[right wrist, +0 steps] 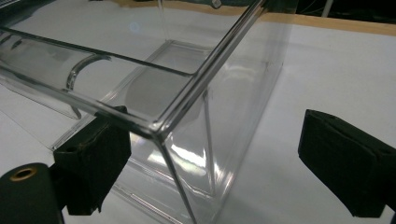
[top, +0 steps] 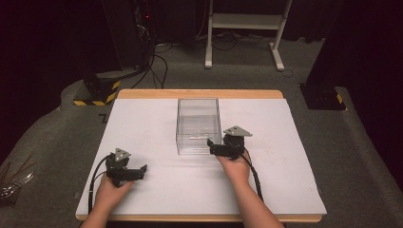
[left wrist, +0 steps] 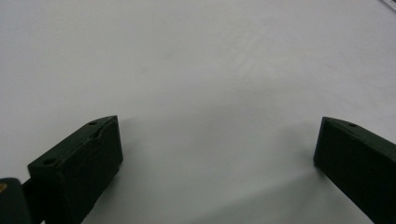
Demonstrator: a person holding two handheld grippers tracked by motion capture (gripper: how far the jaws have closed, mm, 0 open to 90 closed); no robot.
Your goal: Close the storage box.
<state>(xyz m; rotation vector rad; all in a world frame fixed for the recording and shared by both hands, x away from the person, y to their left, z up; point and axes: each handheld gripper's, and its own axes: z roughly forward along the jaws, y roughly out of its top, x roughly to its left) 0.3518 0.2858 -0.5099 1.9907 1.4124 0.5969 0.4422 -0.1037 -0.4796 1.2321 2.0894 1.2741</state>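
Left tongs, lower left of frame: jaws wide apart, holding nothing, low over the white surface. Clear box, frame centre. Right tongs at its near right corner, jaws spread, astride that corner

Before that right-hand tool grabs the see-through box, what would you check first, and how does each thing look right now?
1. Right gripper open: ok, its fingers stand wide apart.
2. A corner of the clear plastic box sits between them: ok.
3. Fingers closed on a wall: not ok, not yet gripping.
4. Box upright on the white table cover: ok.
5. Box contents: cannot tell, looks empty.
6. Left gripper out of the way: ok, open over bare cover, apart from the box.
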